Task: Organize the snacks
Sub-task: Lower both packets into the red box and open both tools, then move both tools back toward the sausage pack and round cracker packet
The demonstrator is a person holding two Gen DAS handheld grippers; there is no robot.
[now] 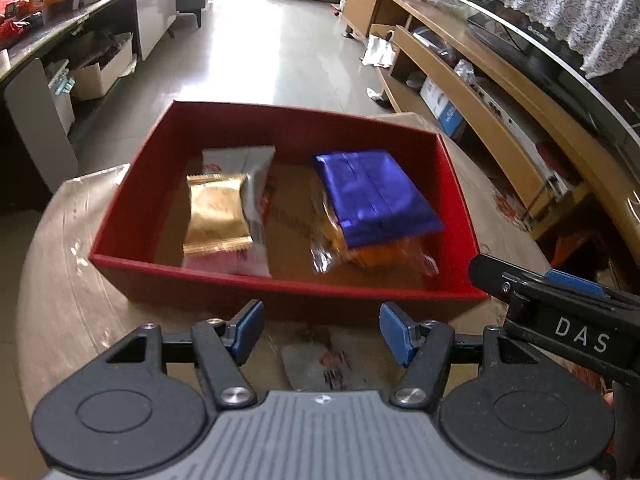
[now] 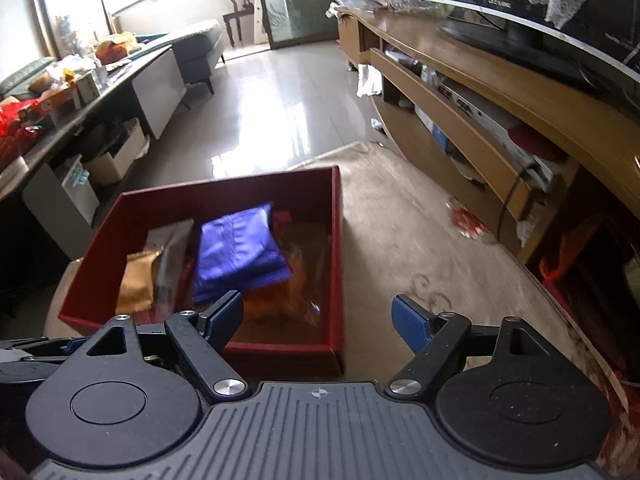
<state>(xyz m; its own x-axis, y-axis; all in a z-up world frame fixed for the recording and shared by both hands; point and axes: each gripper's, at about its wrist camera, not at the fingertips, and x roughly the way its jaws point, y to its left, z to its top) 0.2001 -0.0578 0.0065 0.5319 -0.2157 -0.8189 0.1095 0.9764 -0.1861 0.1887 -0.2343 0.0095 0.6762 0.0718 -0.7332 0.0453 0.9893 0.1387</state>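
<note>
A red box (image 1: 132, 208) stands on a round wooden table (image 1: 60, 280). Inside lie a gold packet (image 1: 216, 214) on a white packet (image 1: 252, 168), and a blue packet (image 1: 372, 196) on a clear packet of orange snacks (image 1: 360, 256). My left gripper (image 1: 322, 330) is open just before the box's near wall. Below it on the table lies a white printed packet (image 1: 324, 364), which the pads do not touch. My right gripper (image 2: 318, 316) is open and empty over the box's near right corner (image 2: 336, 350). The blue packet (image 2: 240, 252) and the gold packet (image 2: 136, 280) show in the right wrist view too.
A long wooden TV cabinet (image 2: 480, 80) with a screen runs along the right. A dark cluttered counter (image 1: 48, 20) with cartons under it stands at the left. Shiny tiled floor (image 2: 272, 112) stretches beyond the table. My right gripper's body (image 1: 560, 308) shows beside the box.
</note>
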